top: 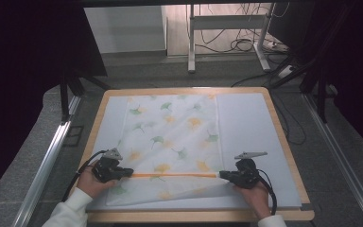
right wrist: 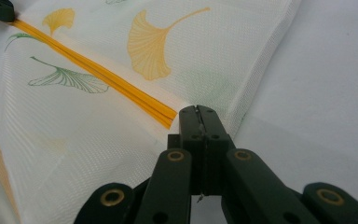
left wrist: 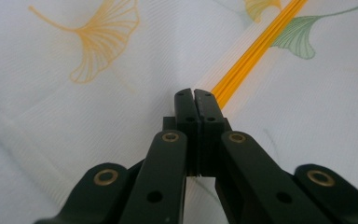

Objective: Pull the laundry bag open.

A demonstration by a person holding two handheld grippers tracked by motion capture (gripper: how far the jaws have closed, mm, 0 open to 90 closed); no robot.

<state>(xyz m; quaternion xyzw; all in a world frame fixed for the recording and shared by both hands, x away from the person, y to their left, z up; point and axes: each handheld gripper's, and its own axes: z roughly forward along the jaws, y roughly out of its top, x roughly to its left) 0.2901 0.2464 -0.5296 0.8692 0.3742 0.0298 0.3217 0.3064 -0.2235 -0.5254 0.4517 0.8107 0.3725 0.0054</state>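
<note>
High view: a white cloth printed with yellow and green ginkgo leaves lies spread on a pale mat over a wooden bench, left of centre and reaching from the far edge to the near edge.
Fold: the cloth's near part is lifted along an orange stripe that runs left to right between the two tongs; a flap falls from it toward the near edge.
Left tongs: jaws pressed together, pinching the cloth at the stripe's left end.
Right tongs: jaws pressed together, pinching the cloth at the stripe's right end, by the cloth's right edge.
Left gripper view: the black jaws meet on the weave where the stripe runs in; the fabric sags in soft folds.
Right gripper view: the mesh is fine, thin and partly see-through, and the stripe is a raised double band.
Handling: probably very light, limp and easy to crease; it should not slip much, but a hard pull could stretch or snag the mesh.
Where to hold: the stripe's ends look firmest, so equal tension from both hands should keep the fold straight.
</note>
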